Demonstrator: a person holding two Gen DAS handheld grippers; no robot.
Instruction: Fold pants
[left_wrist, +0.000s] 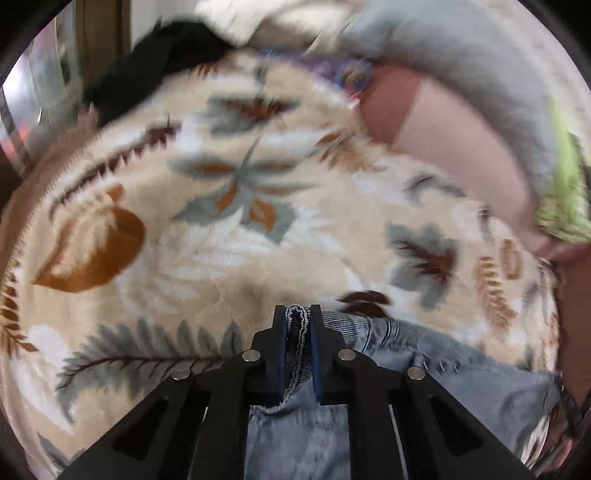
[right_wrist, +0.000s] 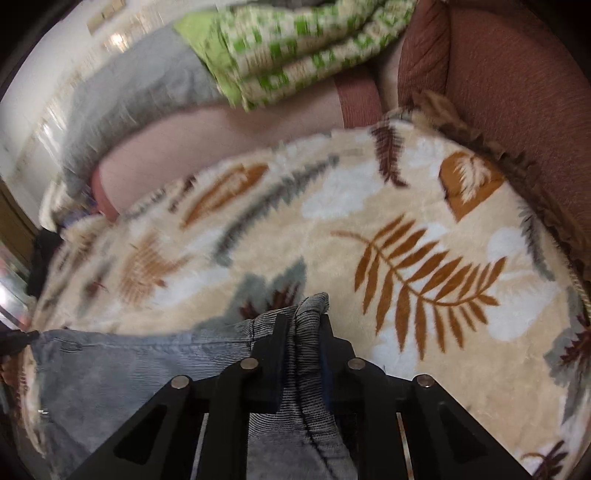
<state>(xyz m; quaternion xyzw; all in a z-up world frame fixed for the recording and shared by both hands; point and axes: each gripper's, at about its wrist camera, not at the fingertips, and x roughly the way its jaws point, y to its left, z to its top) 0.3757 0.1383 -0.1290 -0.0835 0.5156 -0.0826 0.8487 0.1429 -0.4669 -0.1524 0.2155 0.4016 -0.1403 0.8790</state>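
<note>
The left tongs (left_wrist: 297, 314) are pinching a stitched edge of the pants (left_wrist: 424, 369); the right tongs (right_wrist: 303, 321) are pinching a bunched fold of the same pants (right_wrist: 129, 369) (pale blue denim), which lie on a leaf-patterned blanket (right_wrist: 369, 206).

My left gripper (left_wrist: 297, 314) is pinching the pants (left_wrist: 461, 373) hem. Denim is trailing toward four o'clock over the leaf-print blanket (left_wrist: 229, 177).

two close wrist views along each tool, downward onto the same leaf-print blanket (left_wrist: 229, 206) (right_wrist: 369, 206)
</note>
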